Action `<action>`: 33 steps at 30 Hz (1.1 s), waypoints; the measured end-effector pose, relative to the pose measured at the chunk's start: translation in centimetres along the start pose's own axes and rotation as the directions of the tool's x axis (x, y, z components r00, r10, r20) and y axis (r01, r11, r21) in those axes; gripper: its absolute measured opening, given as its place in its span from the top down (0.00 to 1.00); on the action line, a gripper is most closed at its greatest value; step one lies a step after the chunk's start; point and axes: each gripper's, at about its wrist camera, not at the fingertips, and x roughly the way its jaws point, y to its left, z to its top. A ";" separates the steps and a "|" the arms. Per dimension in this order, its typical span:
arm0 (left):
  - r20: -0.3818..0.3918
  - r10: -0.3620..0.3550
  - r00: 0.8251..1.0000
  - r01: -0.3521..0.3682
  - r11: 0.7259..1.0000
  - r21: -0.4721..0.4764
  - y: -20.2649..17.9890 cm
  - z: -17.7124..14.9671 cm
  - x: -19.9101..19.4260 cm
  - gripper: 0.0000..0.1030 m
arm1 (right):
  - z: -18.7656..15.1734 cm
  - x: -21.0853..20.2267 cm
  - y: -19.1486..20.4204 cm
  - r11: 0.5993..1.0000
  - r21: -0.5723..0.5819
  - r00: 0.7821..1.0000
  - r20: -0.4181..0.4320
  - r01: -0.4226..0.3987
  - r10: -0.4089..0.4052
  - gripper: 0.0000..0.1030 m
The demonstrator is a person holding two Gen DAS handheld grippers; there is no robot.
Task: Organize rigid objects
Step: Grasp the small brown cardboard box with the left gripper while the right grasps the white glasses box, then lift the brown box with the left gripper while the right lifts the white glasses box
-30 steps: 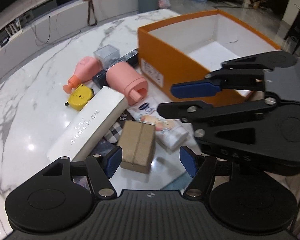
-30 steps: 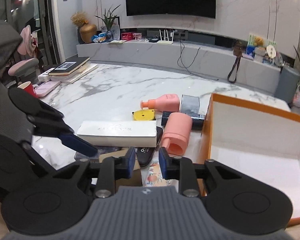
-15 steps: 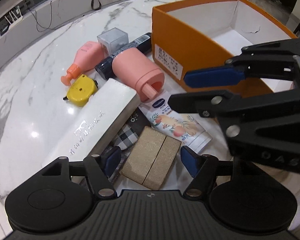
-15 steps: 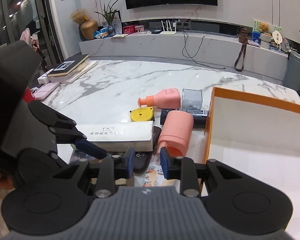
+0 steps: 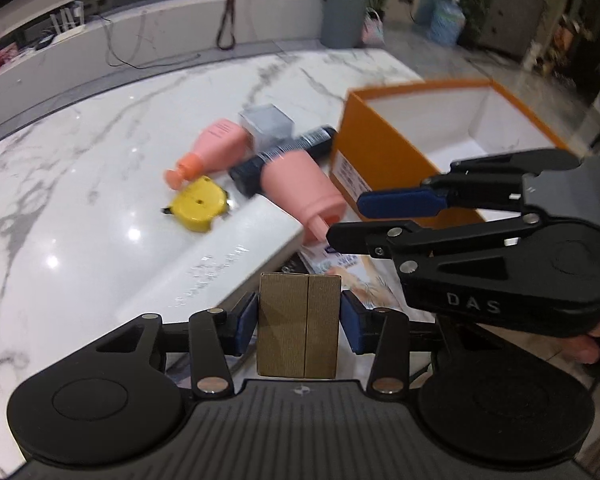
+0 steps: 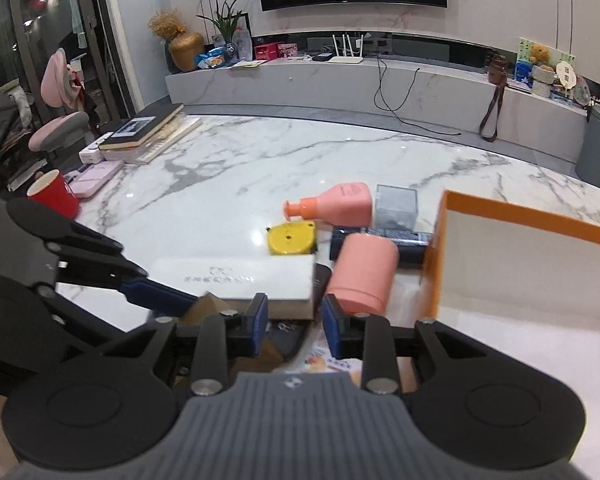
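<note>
My left gripper (image 5: 299, 322) is shut on a small brown cardboard box (image 5: 298, 324) and holds it above the table. The open orange box (image 5: 440, 136) with a white inside stands to the right. My right gripper (image 6: 294, 326) is open and empty, hovering above the pile, and also shows in the left wrist view (image 5: 364, 220). On the marble lie a long white box (image 6: 240, 280), a pink cylinder (image 6: 362, 278), a pink pump bottle (image 6: 336, 208), a yellow tape measure (image 6: 292, 238), a dark tube (image 6: 400, 240) and a clear cube (image 6: 396, 206).
A printed cream tube (image 5: 352, 268) and a dark flat item (image 6: 292, 334) lie under the grippers. A red cup (image 6: 56, 196), books (image 6: 144, 130) and a pink case (image 6: 94, 178) sit at the table's far left. A grey bin (image 6: 598, 144) stands beyond the table.
My left gripper has closed on the brown box and lifted it off the table. The right gripper has stayed open beside it.
</note>
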 end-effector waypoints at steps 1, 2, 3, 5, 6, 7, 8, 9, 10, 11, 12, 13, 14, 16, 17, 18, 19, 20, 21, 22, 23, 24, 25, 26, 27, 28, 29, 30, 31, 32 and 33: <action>0.012 0.012 1.000 -0.011 1.000 -0.014 0.3 0.0 -0.7 0.51 | 0.2 0.0 0.1 1.000 0.004 1.000 0.003 -0.002 0.002 0.71; 0.026 0.027 0.999 -0.026 0.999 -0.031 0.8 0.0 -1.3 0.51 | 0.5 0.2 0.3 1.000 0.008 1.000 0.001 -0.006 0.006 0.70; 0.038 0.042 0.998 -0.040 0.998 -0.050 1.4 0.1 -2.0 0.51 | 0.6 0.4 0.3 1.000 0.004 1.000 -0.005 -0.009 0.009 0.70; 0.057 0.071 0.996 -0.066 0.995 -0.077 2.5 0.3 -3.1 0.51 | 0.8 0.9 1.0 1.000 -0.022 1.000 -0.018 -0.015 0.015 0.70; 0.060 0.092 0.994 -0.086 0.992 -0.087 3.2 0.4 -3.5 0.51 | 0.9 1.2 1.4 0.999 -0.041 0.999 -0.028 -0.022 0.021 0.70; 0.058 0.119 0.991 -0.113 0.989 -0.098 3.9 0.5 -3.7 0.51 | 1.0 1.7 2.0 0.997 -0.074 0.998 -0.049 -0.036 0.033 0.68; 0.051 0.144 0.988 -0.138 0.984 -0.112 4.5 0.6 -3.6 0.51 | 1.1 2.2 2.6 0.993 -0.111 0.997 -0.068 -0.048 0.040 0.66; 0.041 0.163 0.986 -0.156 0.979 -0.130 5.2 0.6 -3.6 0.51 | 1.2 2.7 3.1 0.987 -0.150 0.995 -0.084 -0.058 0.045 0.65; 0.033 0.176 0.984 -0.169 0.974 -0.148 5.9 0.5 -3.5 0.51 | 1.5 3.2 3.8 0.976 -0.206 0.994 -0.100 -0.068 0.048 0.65; 0.029 0.188 0.982 -0.181 0.969 -0.167 6.4 0.4 -3.4 0.51 | 1.6 3.7 4.4 0.964 -0.253 0.992 -0.111 -0.082 0.055 0.64; 0.029 0.197 0.980 -0.188 0.965 -0.185 6.7 0.2 -3.3 0.51 | 1.9 4.2 4.9 0.948 -0.302 0.990 -0.127 -0.104 0.068 0.61; 0.037 0.193 0.980 -0.182 0.962 -0.203 7.0 -0.1 -3.3 0.51 | 2.1 4.8 5.4 0.927 -0.352 0.986 -0.147 -0.129 0.081 0.55; 0.042 0.191 0.981 -0.178 0.960 -0.218 7.1 -0.2 -3.3 0.51 | 2.3 5.4 5.8 0.906 -0.395 0.981 -0.170 -0.152 0.090 0.50; 0.050 0.207 0.977 -0.192 0.956 -0.224 7.1 -0.4 -3.6 0.51 | 2.7 6.4 6.5 0.843 -0.503 0.974 -0.204 -0.192 0.099 0.39; 0.051 0.222 0.974 -0.206 0.954 -0.217 7.1 -0.6 -3.7 0.51 | 2.9 6.8 6.8 0.803 -0.557 0.969 -0.226 -0.211 0.098 0.37; 0.055 0.230 0.972 -0.213 0.952 -0.218 7.2 -0.7 -3.7 0.51 | 3.1 7.3 7.1 0.761 -0.606 0.963 -0.252 -0.233 0.094 0.31; 0.060 0.230 0.971 -0.211 0.952 -0.223 7.4 -0.8 -3.7 0.51 | 3.2 7.8 7.4 0.713 -0.653 0.956 -0.279 -0.255 0.087 0.29; 0.064 0.228 0.972 -0.208 0.950 -0.233 7.5 -0.8 -3.7 0.51 | 3.5 8.4 7.8 0.663 -0.698 0.952 -0.298 -0.271 0.075 0.29; 0.069 0.228 0.971 -0.205 0.946 -0.249 7.9 -1.0 -3.7 0.51 | 3.7 8.9 8.0 0.621 -0.730 0.948 -0.312 -0.285 0.069 0.28; 0.067 0.230 0.971 -0.205 0.942 -0.265 8.2 -1.0 -3.6 0.51 | 4.0 9.5 8.3 0.580 -0.756 0.942 -0.331 -0.304 0.062 0.26; 0.061 0.236 0.970 -0.210 0.937 -0.279 8.5 -1.1 -3.4 0.51 | 4.3 10.0 8.4 0.555 -0.769 0.936 -0.347 -0.319 0.057 0.24; 0.056 0.242 0.969 -0.216 0.932 -0.289 8.7 -1.2 -3.3 0.51 | 4.6 10.6 8.6 0.533 -0.774 0.927 -0.370 -0.342 0.058 0.23; 0.062 0.242 0.968 -0.214 0.930 -0.299 9.0 -1.3 -3.2 0.51 | 4.9 11.2 8.6 0.516 -0.772 0.914 -0.403 -0.372 0.056 0.22; 0.069 0.236 0.969 -0.205 0.930 -0.306 9.2 -1.4 -3.2 0.51 | 5.1 11.9 8.7 0.504 -0.769 0.901 -0.431 -0.394 0.047 0.22; 0.075 0.232 0.970 -0.199 0.930 -0.310 9.3 -1.5 -3.3 0.51 | 5.2 12.5 8.8 0.497 -0.764 0.890 -0.454 -0.411 0.039 0.22; 0.080 0.230 0.970 -0.194 0.929 -0.316 9.5 -1.7 -3.3 0.51 | 5.4 13.2 8.8 0.497 -0.757 0.880 -0.474 -0.424 0.028 0.22; 0.085 0.226 0.970 -0.188 0.928 -0.323 9.6 -1.7 -3.3 0.51 | 5.4 13.7 8.8 0.504 -0.748 0.872 -0.489 -0.432 0.022 0.22; 0.090 0.221 0.971 -0.180 0.927 -0.330 9.7 -1.8 -3.4 0.51 | 5.6 14.2 8.6 0.523 -0.728 0.860 -0.510 -0.443 0.019 0.22; 0.096 0.217 0.971 -0.173 0.924 -0.340 9.9 -1.9 -3.5 0.51 | 5.9 14.6 8.4 0.558 -0.696 0.847 -0.531 -0.451 0.022 0.24; 0.104 0.217 0.971 -0.169 0.921 -0.350 10.1 -2.1 -3.5 0.51 | 6.3 14.8 8.1 0.600 -0.662 0.839 -0.543 -0.450 0.030 0.24; 0.114 0.215 0.970 -0.161 0.918 -0.363 10.3 -2.2 -3.6 0.51 | 6.5 14.7 8.0 0.626 -0.647 0.839 -0.544 -0.435 0.020 0.25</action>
